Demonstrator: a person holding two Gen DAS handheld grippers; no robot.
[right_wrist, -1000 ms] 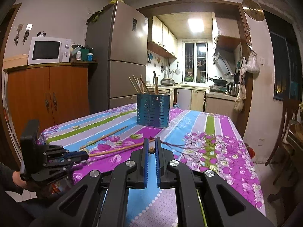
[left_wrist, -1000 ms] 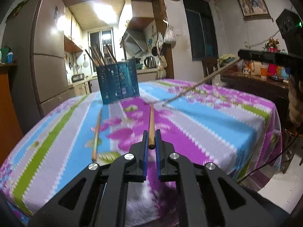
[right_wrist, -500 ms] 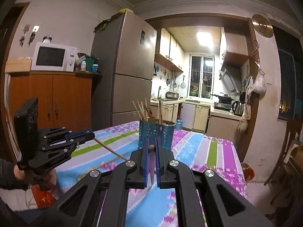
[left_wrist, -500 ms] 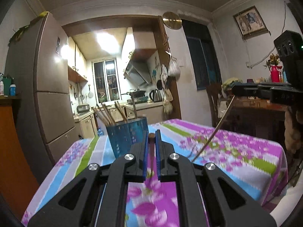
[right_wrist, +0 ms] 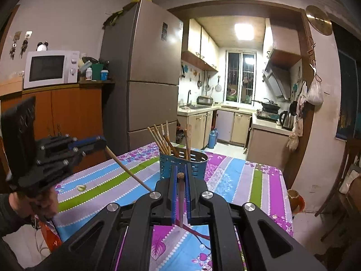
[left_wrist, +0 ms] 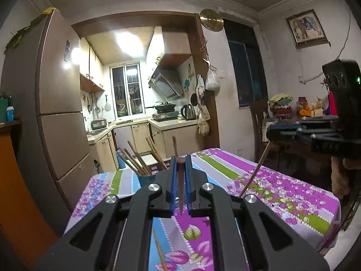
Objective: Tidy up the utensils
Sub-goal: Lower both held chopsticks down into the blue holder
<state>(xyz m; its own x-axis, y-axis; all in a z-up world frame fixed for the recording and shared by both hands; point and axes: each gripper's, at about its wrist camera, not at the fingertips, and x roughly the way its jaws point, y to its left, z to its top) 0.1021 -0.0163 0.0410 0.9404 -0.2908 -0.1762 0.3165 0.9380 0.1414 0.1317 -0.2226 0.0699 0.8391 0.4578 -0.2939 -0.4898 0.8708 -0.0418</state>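
My left gripper (left_wrist: 180,160) is shut on a wooden chopstick (left_wrist: 180,185) that hangs point down above the table. My right gripper (right_wrist: 180,176) is shut on another chopstick (right_wrist: 181,198), also point down. The blue perforated utensil holder (right_wrist: 182,164) stands on the table just beyond my right gripper, with several chopsticks in it. In the left wrist view the holder (left_wrist: 145,178) is mostly hidden behind my fingers. The left gripper appears in the right wrist view (right_wrist: 99,143) at the left; the right gripper appears in the left wrist view (left_wrist: 270,135) at the right.
A floral striped cloth covers the table (right_wrist: 259,180). One loose chopstick (left_wrist: 160,253) lies on the cloth below my left gripper. A fridge (right_wrist: 144,79) and a wooden cabinet (right_wrist: 67,113) stand to the left. A chair (right_wrist: 343,180) is at the right.
Both grippers have risen from the table, each carrying its chopstick from lying flat to hanging point down. The right gripper has come closer to the holder.
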